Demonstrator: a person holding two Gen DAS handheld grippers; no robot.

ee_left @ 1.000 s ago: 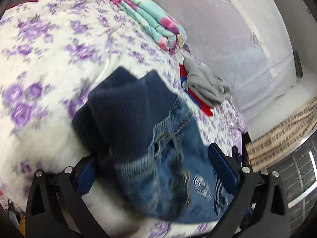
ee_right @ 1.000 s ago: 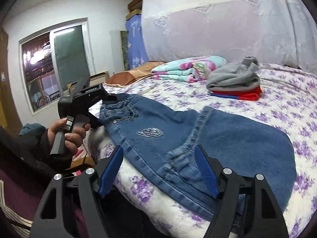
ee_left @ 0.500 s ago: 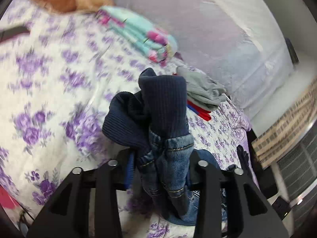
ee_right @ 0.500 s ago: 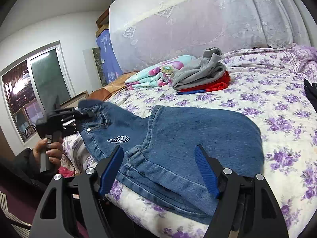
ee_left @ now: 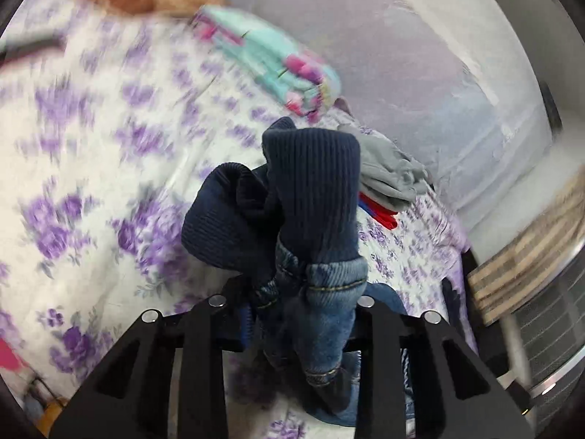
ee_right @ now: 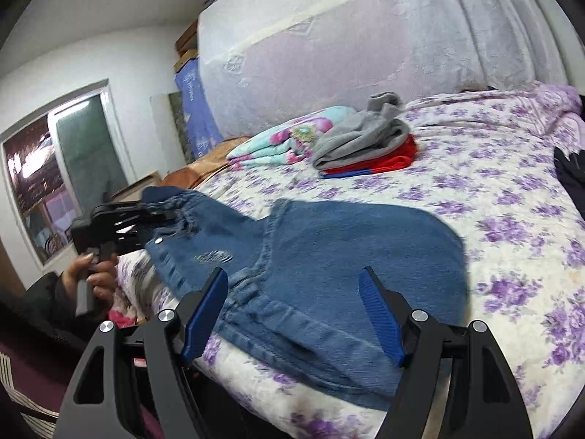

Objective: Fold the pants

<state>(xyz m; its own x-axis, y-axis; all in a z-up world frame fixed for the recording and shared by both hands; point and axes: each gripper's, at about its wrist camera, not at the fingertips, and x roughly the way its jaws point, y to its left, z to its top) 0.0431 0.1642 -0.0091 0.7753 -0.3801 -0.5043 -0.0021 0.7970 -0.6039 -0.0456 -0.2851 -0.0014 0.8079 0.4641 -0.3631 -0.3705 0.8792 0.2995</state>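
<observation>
Blue denim pants (ee_right: 329, 252) with a dark ribbed waistband lie on the flowered bed (ee_right: 512, 190) near its front edge. My left gripper (ee_left: 303, 314) is shut on the waistband end of the pants (ee_left: 314, 197), which bunches up between its fingers and is lifted off the bed. It also shows in the right wrist view (ee_right: 124, 226), held at the pants' left end. My right gripper (ee_right: 292, 314) is open and empty, just in front of the pants' near edge, not touching them.
A folded turquoise blanket (ee_right: 289, 142) and a grey garment on red cloth (ee_right: 369, 146) lie farther back on the bed. A dark item (ee_right: 570, 172) lies at the right edge. A window (ee_right: 47, 183) is on the left wall.
My left gripper closed on the waistband and lifted it, bunching the cloth. The right wrist view has swung so that the pants lie more across it; the right gripper stays open.
</observation>
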